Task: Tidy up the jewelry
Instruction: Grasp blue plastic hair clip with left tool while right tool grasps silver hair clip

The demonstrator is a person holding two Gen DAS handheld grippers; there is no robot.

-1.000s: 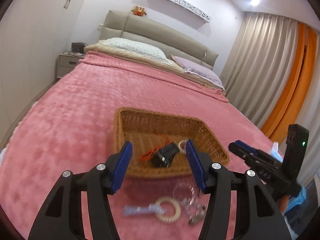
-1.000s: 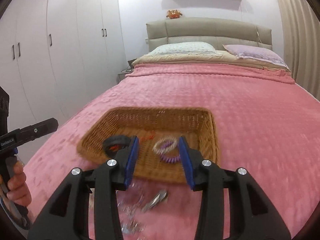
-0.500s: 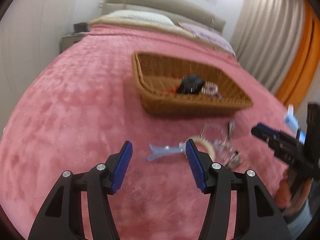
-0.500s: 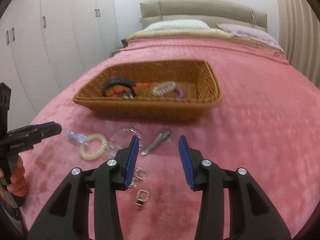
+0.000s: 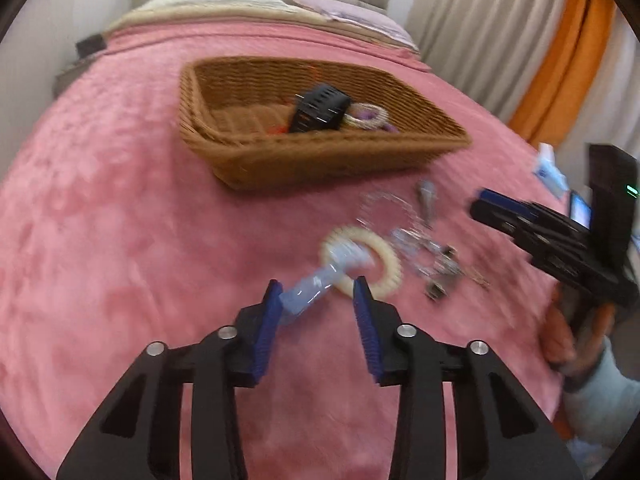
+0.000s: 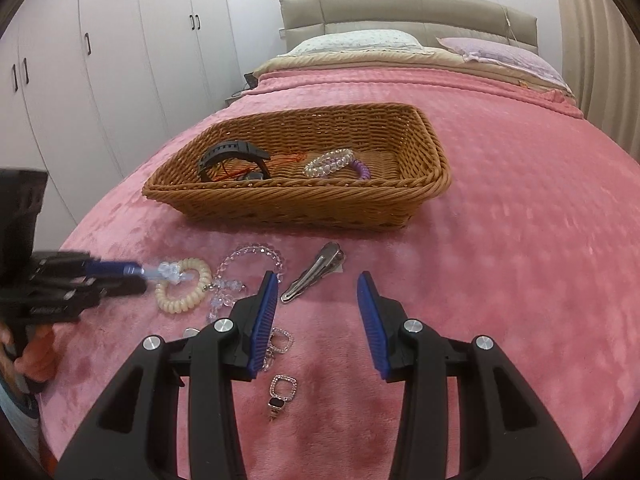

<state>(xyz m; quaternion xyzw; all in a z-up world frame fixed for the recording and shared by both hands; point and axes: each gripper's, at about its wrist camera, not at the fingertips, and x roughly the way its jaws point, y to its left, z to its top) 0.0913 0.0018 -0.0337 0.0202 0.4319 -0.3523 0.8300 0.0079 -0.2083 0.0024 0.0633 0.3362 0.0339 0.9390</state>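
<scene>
A wicker basket (image 6: 436, 184) on the pink bed holds a black watch (image 6: 232, 154), a red cord and a beaded bracelet (image 6: 330, 163). Loose in front of it lie a light-blue hair clip (image 5: 310, 286), a cream coil hair tie (image 5: 386, 258), a clear bead bracelet (image 6: 252, 258), a silver hair clip (image 6: 314, 272) and small earrings (image 6: 282, 392). My left gripper (image 5: 318, 294) is open with the blue clip's end between its jaws. My right gripper (image 6: 318, 294) is open and empty, just short of the silver clip.
The pink blanket (image 6: 520, 240) covers the whole bed. Pillows and headboard (image 6: 400, 8) lie at the far end. White wardrobes (image 6: 100, 60) stand on the left, and orange and grey curtains (image 5: 560, 60) on the right.
Both grippers have tilted down and moved in toward the loose jewelry. The left one has come up to the blue clip, which now lies between its open jaws.
</scene>
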